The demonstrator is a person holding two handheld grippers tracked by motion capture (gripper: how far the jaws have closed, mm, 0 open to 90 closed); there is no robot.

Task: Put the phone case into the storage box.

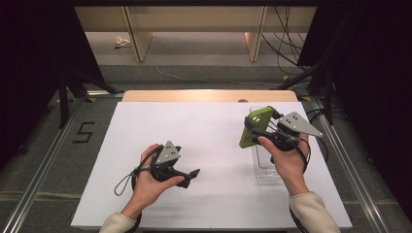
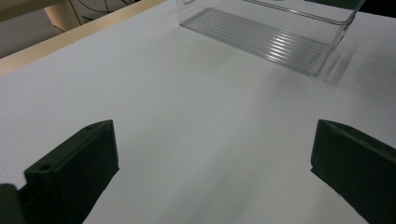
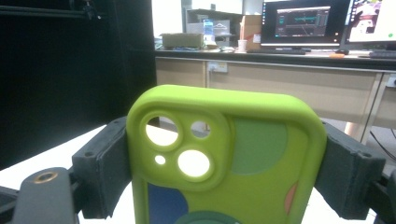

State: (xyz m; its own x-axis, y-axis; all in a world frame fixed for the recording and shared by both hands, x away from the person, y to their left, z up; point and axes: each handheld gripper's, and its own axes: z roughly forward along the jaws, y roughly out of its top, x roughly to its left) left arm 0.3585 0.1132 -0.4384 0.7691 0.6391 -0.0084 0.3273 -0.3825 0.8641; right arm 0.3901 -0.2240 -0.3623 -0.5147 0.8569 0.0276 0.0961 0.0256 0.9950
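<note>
Right hand-held gripper [image 1: 266,127] clamps a green phone case [image 1: 255,127] by its two long edges, lifted off the counter [image 1: 204,145] and tilted, hanging over the near end of the clear plastic bin [image 1: 265,167] at the right side. In the right gripper view the case [image 3: 233,163] stands upright between the black pads [image 3: 105,172], camera cut-outs at top (three or four holes; light shines through them). Left hand-held gripper [image 1: 194,173] rests low over the bare white counter, jaws spread wide with nothing between them, the bin [image 2: 271,37] lying well ahead of it. Likely next: lower the case into the bin. Risks, as I judge them: the case is soft and hollow, so a squeeze on the edges may bow it and let it slip or twist out; a tilted descent could catch the bin's rim and tip or shove the light bin, which nothing steadies.
</note>
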